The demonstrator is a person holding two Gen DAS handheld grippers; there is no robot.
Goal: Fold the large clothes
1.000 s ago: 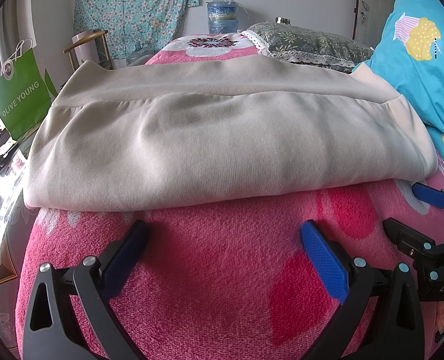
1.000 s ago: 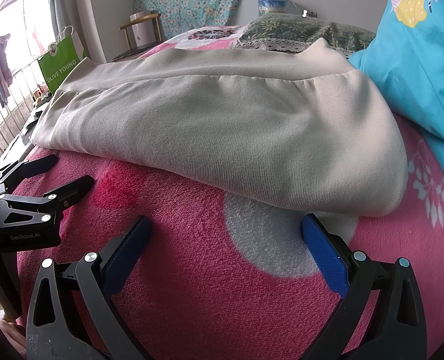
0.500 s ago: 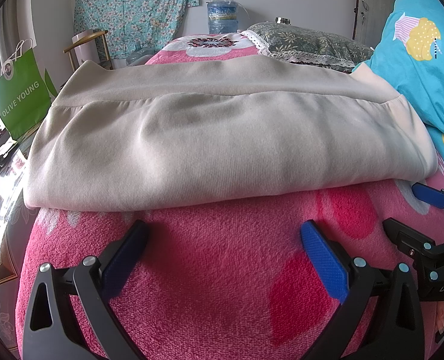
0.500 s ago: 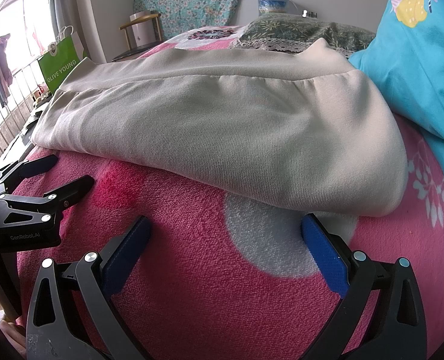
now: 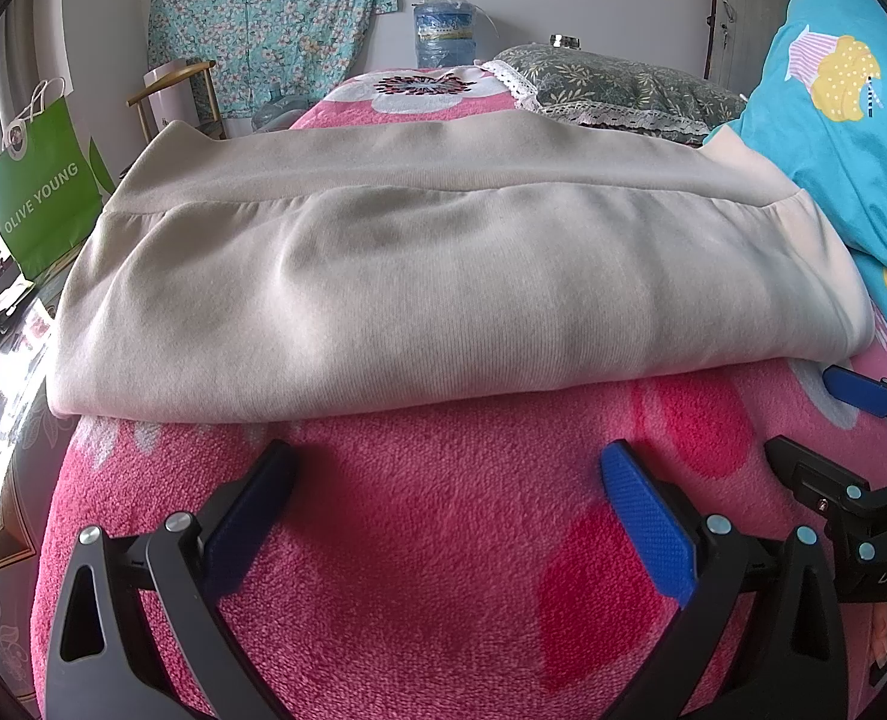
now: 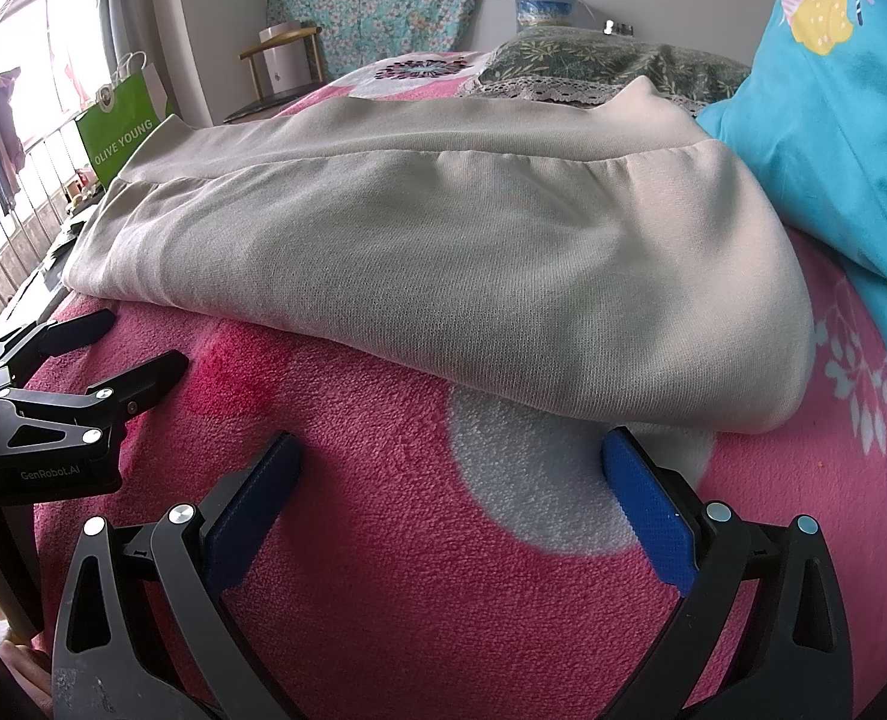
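Left gripper [image 5: 443, 468] & right gripper [image 6: 449, 462] both wide apart, empty, just above the pink blanket [image 5: 443, 570]. Folded beige top [image 5: 443, 276] lies right ahead on the bed. Only right view shows its rounded right end [image 6: 773, 372]; left view shows its left corner [image 5: 65, 402].

A lived-in home bedroom. A bed [image 5: 443, 540] under a fuzzy pink flowered blanket fills the view, with a lace-edged green pillow [image 5: 623, 90] at 1 o'clock and a turquoise cartoon-print quilt [image 5: 833, 120] at 3 o'clock. A floral cloth [image 5: 263, 18] hangs on the far wall at 11 o'clock, a water jug [image 5: 443, 30] stands at 12, and a green shopping bag [image 5: 41, 198] at 9 o'clock.
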